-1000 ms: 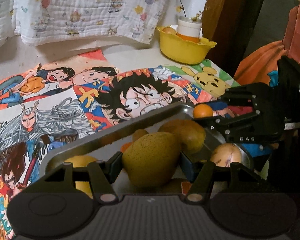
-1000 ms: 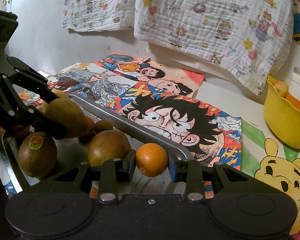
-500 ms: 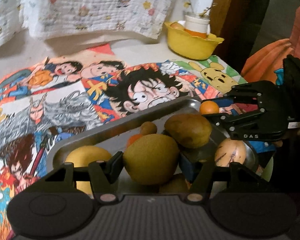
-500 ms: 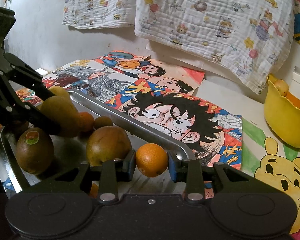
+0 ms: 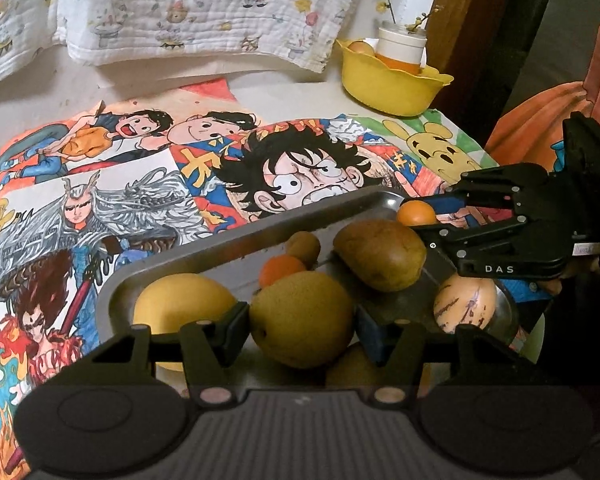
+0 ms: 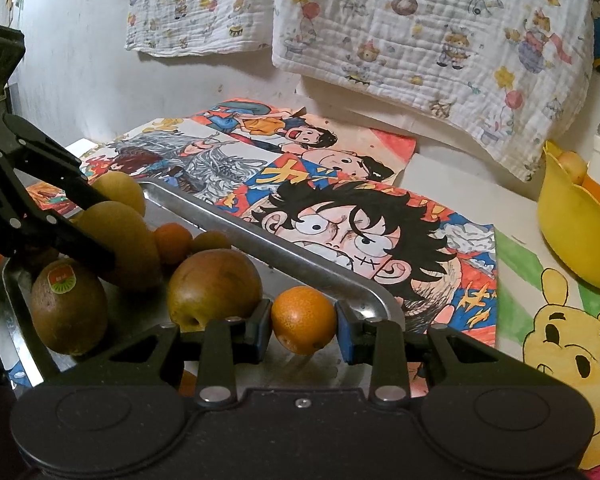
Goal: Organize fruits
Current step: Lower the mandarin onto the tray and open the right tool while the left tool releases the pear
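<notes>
A steel tray [image 5: 236, 236] holds several fruits on a cartoon-print mat. My left gripper [image 5: 300, 320] is shut on a yellow pear [image 5: 302, 318], held just above the tray's near end. In the right wrist view the same pear [image 6: 120, 240] sits between the left gripper's black fingers [image 6: 80, 240]. My right gripper [image 6: 303, 320] is shut on a small orange [image 6: 303, 318] at the tray's corner [image 6: 380, 300]. A brown pear [image 5: 380, 254], a yellow fruit [image 5: 180, 308], a striped pale fruit [image 5: 466, 304] and a stickered kiwi [image 6: 68, 312] lie in the tray.
A yellow bowl [image 5: 388, 84] with a white cup and fruit stands at the far right by a dark wooden post. Printed cloths hang on the wall behind. A second small orange [image 5: 280, 268] and a small kiwi [image 5: 303, 244] lie mid-tray.
The left gripper, still holding the pear, has shifted slightly, so more of the tray and the fruits behind it show. The right gripper and its orange have stayed put.
</notes>
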